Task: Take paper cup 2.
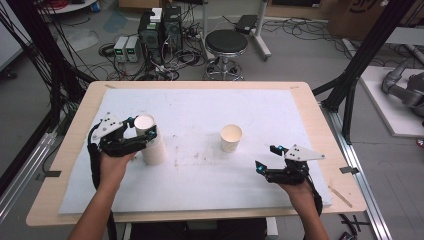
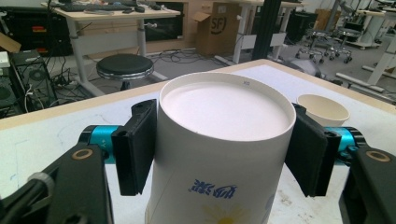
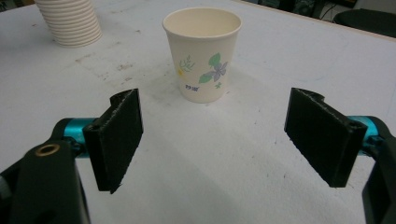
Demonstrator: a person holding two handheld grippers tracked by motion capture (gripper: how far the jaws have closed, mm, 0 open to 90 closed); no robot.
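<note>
A stack of white paper cups [image 1: 154, 150] stands upside down on the left of the white mat [image 1: 210, 107]. My left gripper [image 1: 145, 131] is shut on the top cup [image 2: 224, 140] of the stack, one black jaw pressed on each side just under its upturned base. A single paper cup with a flower print [image 1: 231, 138] stands upright near the middle of the mat. It also appears in the right gripper view [image 3: 201, 53], straight ahead of my right gripper [image 3: 215, 140]. The right gripper [image 1: 265, 157] is open, a short way back from that cup, with nothing between its jaws.
The mat lies on a wooden table [image 1: 305, 100]. The stack's ribbed rims [image 3: 70, 21] appear at the far left of the right gripper view. A black stool [image 1: 226, 42], computers and cables stand on the floor beyond the far edge.
</note>
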